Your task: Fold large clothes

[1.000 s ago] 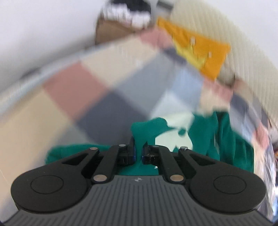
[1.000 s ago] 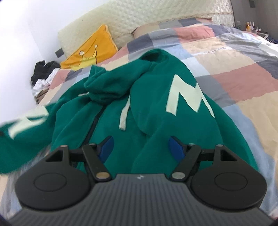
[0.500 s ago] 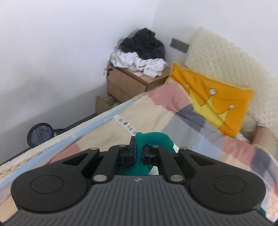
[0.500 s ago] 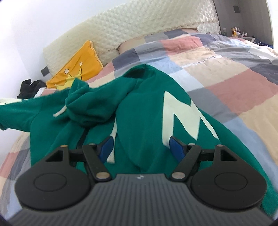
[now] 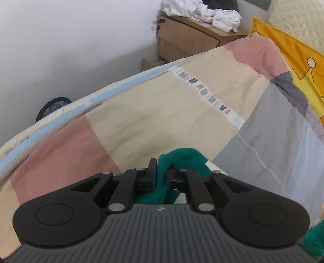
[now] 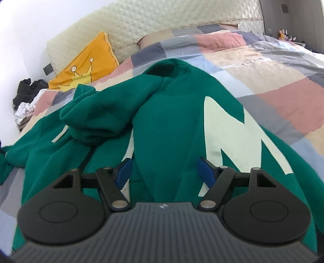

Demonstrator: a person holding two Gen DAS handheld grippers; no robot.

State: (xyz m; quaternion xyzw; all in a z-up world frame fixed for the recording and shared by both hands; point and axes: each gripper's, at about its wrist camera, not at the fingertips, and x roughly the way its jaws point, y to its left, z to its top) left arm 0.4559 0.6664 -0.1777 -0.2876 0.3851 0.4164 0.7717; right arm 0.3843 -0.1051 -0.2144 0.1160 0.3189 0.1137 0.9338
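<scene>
hoodie (image 6: pixel 170 129), green with pale block letters, lies spread on the patchwork quilt (image 6: pixel 283 97), its body straight ahead of the right gripper (image 6: pixel 165 172) and reaching under and past both its fingertips. that gripper's jaws stand wide, nothing between the pads, the blue pads hanging over the fabric; i cannot tell whether they touch it.

the left gripper (image 5: pixel 162 178) has a bunched end of the same garment, probably a sleeve cuff (image 5: pixel 182 159), between its fingers. its jaws have just been opening and now stand narrowly apart, with the cloth still in the gap and bulging out beyond the tips; whether the pads still press on it i cannot tell. bare quilt lies ahead of those tips.

my reading: the step in hand is laying a sleeve out to the side and letting it go, part of flattening before any fold. next the left fingers would need to part fully and draw clear without dragging the cloth, while the right closes on a hem or shoulder edge.

counted: one hoodie, two grippers, one orange crown pillow (image 6: pixel 85 66), one wooden nightstand (image 5: pixel 190 40) with one heap of clothes (image 5: pixel 204 10) on it.
</scene>
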